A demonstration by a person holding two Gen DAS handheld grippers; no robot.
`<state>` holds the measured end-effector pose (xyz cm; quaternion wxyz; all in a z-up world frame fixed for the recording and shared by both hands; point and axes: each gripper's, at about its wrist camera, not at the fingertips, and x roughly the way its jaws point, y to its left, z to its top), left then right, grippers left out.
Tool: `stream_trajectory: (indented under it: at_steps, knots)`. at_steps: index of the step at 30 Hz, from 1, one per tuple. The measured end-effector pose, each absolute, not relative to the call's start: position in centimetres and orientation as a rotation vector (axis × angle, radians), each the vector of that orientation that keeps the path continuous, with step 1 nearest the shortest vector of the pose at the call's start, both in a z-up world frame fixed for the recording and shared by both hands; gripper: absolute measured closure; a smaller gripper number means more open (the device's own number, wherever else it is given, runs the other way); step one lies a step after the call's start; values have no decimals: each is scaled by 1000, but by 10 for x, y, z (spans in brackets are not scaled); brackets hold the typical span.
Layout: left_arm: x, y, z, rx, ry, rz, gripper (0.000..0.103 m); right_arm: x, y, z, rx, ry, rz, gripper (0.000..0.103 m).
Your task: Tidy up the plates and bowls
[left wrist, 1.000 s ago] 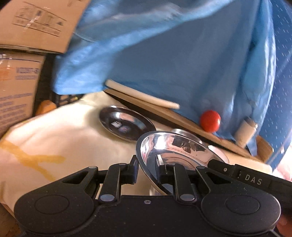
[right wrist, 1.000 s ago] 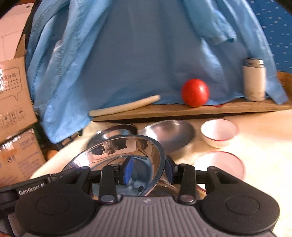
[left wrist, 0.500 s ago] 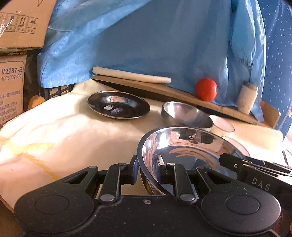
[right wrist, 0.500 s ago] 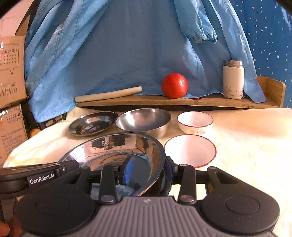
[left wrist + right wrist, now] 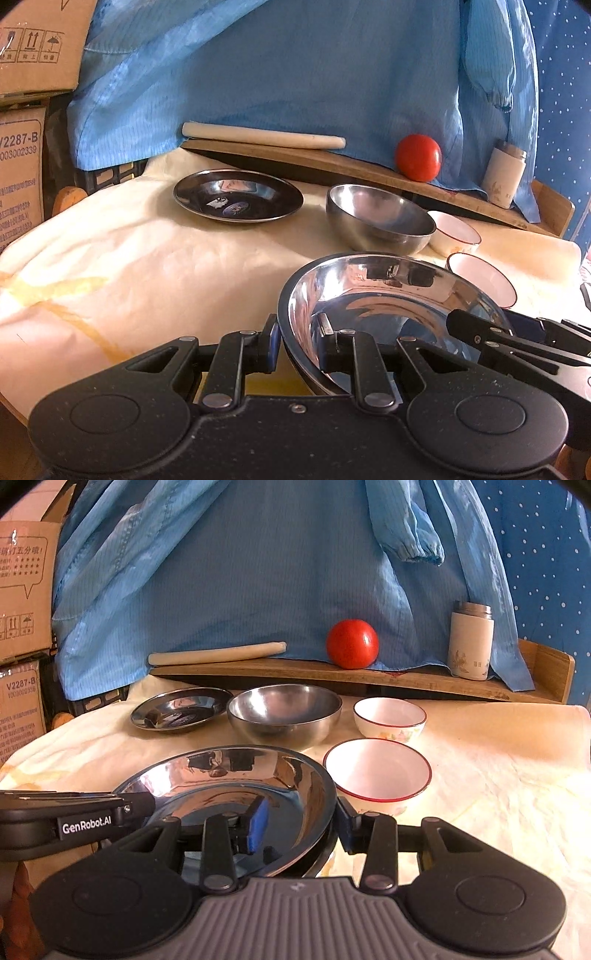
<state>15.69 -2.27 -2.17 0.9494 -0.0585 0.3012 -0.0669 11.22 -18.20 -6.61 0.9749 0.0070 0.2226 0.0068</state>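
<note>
Both grippers hold one shiny steel plate (image 5: 391,299) by opposite rims, low over the table's near side. My left gripper (image 5: 297,341) is shut on its left rim. My right gripper (image 5: 299,823) is shut on its right rim; the plate also shows in the right wrist view (image 5: 236,786). Behind it stand a small steel plate (image 5: 181,709), a steel bowl (image 5: 284,712), a white bowl (image 5: 389,716) and a nearer white red-rimmed bowl (image 5: 376,771).
A cream cloth (image 5: 498,775) covers the table. A wooden shelf (image 5: 369,677) at the back carries a rolling pin (image 5: 218,652), a tomato (image 5: 352,643) and a white flask (image 5: 471,640). Blue fabric hangs behind. Cardboard boxes (image 5: 22,110) stand at the left.
Both grippers with the shiny plate have levelled out and drawn back and down toward the table's near side; the dishes behind now sit further away. The grips have not changed.
</note>
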Motion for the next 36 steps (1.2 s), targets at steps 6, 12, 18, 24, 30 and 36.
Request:
stream_trajectory:
  at_steps: [6, 12, 18, 24, 30, 36]
  knots:
    - [159, -22, -24, -126, 622, -141, 83, 113, -179, -68, -6, 442, 20, 49]
    - [162, -19, -27, -144, 637, -153, 83, 113, -178, -69, -13, 441, 16, 46]
    - [162, -15, -25, -159, 626, -145, 81, 114, -178, -70, -20, 443, 19, 42]
    - [165, -5, -23, -207, 632, -136, 68, 113, -175, -68, -35, 433, 39, 19]
    - [170, 17, -12, -267, 580, -73, 29, 114, -174, -61, -42, 391, 41, 3]
    - [187, 44, -3, -309, 530, -4, 3, 123, -169, -53, -56, 358, 58, 0]
